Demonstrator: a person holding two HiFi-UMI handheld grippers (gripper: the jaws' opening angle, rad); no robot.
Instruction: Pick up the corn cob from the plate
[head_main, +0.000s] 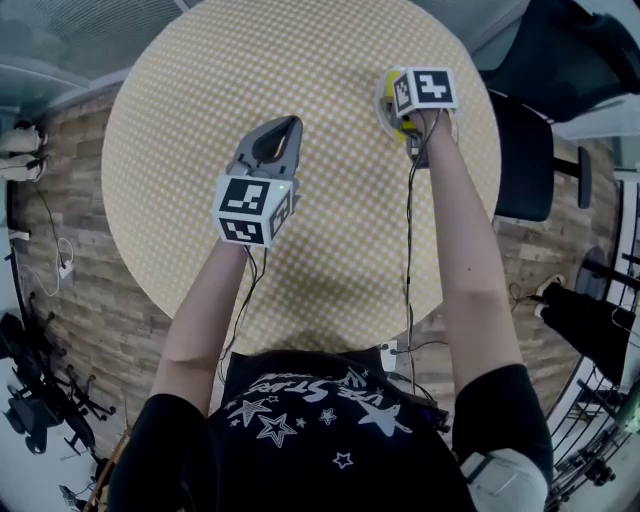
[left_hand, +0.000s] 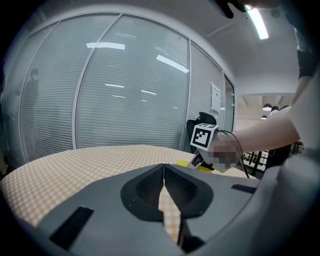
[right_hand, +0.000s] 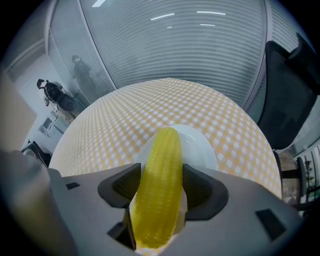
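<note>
Left tool (head_main: 290, 124): jaws closed tip to tip with nothing between them; it is held over the middle of the bench.
Bench (head_main: 330, 60): round top under a yellow-checked cloth.
Plate (right_hand: 201, 146): white, set near the bench's far right edge.
Corn cob (right_hand: 166, 145): yellow, lying on the plate, its near length between the right tool's jaws.
Right tool (right_hand: 161, 172): angled down over the plate, jaws spread wide on either side of the cob; no clamping is evident.
</note>
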